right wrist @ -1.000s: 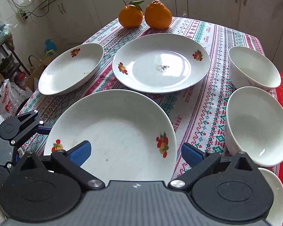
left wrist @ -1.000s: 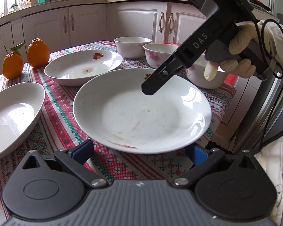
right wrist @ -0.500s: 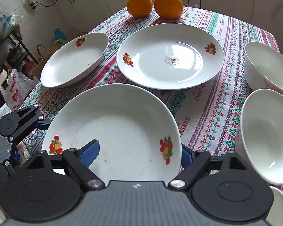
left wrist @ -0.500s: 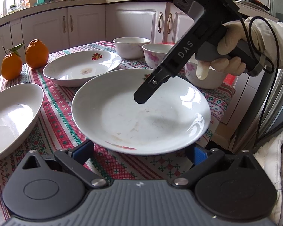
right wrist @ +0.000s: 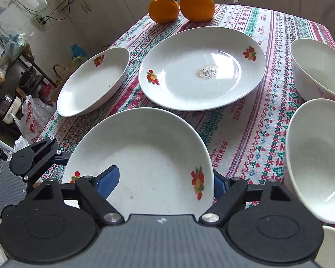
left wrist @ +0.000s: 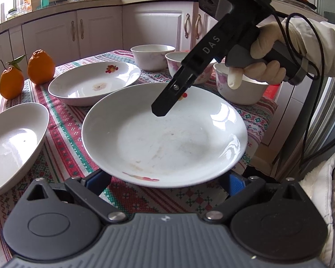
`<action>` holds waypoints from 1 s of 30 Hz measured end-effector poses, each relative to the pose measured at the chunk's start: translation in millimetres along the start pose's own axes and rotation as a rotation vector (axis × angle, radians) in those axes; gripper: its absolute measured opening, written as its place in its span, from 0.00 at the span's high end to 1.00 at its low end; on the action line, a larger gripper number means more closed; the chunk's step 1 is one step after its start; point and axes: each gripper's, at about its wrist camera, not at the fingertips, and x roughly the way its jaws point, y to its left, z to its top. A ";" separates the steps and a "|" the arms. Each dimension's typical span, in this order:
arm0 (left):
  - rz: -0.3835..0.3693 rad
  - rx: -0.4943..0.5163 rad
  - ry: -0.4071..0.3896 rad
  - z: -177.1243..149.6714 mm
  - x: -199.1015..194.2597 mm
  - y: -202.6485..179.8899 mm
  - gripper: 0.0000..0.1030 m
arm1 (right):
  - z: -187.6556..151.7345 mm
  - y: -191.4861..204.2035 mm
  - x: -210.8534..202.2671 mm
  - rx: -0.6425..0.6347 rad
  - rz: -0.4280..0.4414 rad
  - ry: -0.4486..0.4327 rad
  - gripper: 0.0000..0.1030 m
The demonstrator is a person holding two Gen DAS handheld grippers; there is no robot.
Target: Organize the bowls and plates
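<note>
The near plate fills the lower centre of the right wrist view, resting on the patterned tablecloth. It looks like glazed ceramic: stiff, fairly heavy, slick and easily chipped, so the rim is the place to take hold, one pad inside and one under the lip. The right gripper straddles that rim at the bottom of the frame; its jaws are closing, one blue pad on the inner face, the other behind the outer edge. The left gripper, in the left wrist view, has its fingers spread either side of the plate's near rim, pressing nothing. A second plate lies above centre, bowls at right.
</note>
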 end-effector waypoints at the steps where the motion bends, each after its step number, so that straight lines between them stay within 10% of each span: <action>1: -0.001 -0.001 0.001 0.1 0.1 0.1 0.02 | -0.1 0.1 0.0 -0.001 0.000 -0.001 0.15; 30: 0.006 -0.001 -0.002 2.2 -15.7 6.2 0.07 | 6.3 15.7 -5.2 -0.046 -0.017 -0.024 0.15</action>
